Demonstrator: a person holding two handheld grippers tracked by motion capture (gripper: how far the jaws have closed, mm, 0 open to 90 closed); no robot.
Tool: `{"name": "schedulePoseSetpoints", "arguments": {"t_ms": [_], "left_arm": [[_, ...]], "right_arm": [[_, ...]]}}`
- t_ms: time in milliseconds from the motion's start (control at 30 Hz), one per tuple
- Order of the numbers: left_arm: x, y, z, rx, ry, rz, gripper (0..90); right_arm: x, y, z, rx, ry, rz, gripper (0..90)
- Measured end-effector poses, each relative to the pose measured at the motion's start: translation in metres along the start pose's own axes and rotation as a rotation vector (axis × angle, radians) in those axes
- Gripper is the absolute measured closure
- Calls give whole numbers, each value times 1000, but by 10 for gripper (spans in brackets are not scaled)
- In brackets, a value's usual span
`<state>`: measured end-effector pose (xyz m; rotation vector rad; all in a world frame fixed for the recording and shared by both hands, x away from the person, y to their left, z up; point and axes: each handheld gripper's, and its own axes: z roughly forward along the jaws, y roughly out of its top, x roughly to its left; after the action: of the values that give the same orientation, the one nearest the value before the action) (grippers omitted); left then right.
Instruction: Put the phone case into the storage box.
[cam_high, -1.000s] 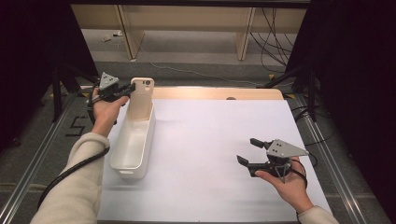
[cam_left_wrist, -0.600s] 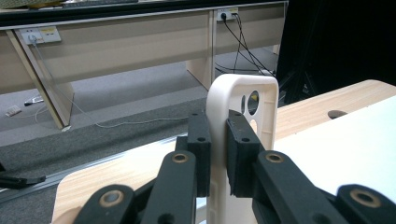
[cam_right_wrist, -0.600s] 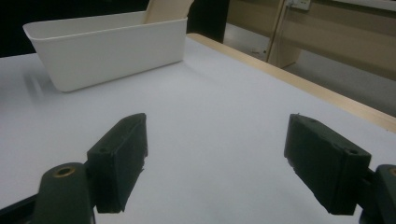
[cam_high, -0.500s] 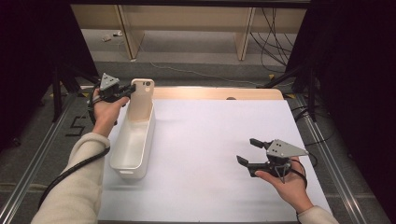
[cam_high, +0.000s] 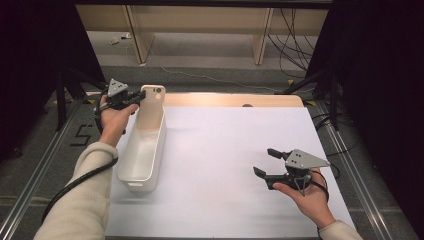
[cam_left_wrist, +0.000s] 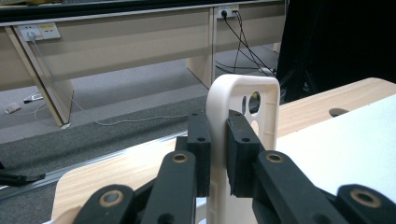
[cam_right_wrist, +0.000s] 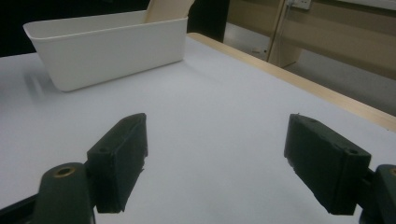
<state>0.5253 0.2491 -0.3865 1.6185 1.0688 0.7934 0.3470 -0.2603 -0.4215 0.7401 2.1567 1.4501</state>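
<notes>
A cream phone case (cam_high: 152, 101) with camera cut-outs stands upright over the far end of a long white bin (cam_high: 159, 145). My left gripper (cam_high: 137, 96) is shut on the case's left edge; in the left gripper view both pads (cam_left_wrist: 201, 140) press on the case (cam_left_wrist: 243, 93). Whether the case's lower end touches the bin is hidden. Over the white mat (cam_high: 225, 145) at the right, my right gripper (cam_high: 264, 161) is held open with nothing between its jaws. The right gripper view, taken over that gripper (cam_right_wrist: 217, 158), shows the bin (cam_right_wrist: 112, 42) farther off, with the case (cam_right_wrist: 168, 9) behind it.
The mat covers a wooden table whose bare far edge (cam_high: 230, 100) has a small hole in it. Metal rails (cam_high: 345, 150) run along both sides. Beyond the table are desk legs (cam_high: 262, 35) and floor cables (cam_high: 290, 35).
</notes>
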Motion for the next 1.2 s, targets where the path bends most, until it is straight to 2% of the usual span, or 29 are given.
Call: {"name": "schedulePoseSetpoints", "arguments": {"t_ms": [1200], "left_arm": [[4, -9, 2, 25, 1, -25, 808]], "right_arm": [[0, 0, 0, 3, 2, 1, 228]]}}
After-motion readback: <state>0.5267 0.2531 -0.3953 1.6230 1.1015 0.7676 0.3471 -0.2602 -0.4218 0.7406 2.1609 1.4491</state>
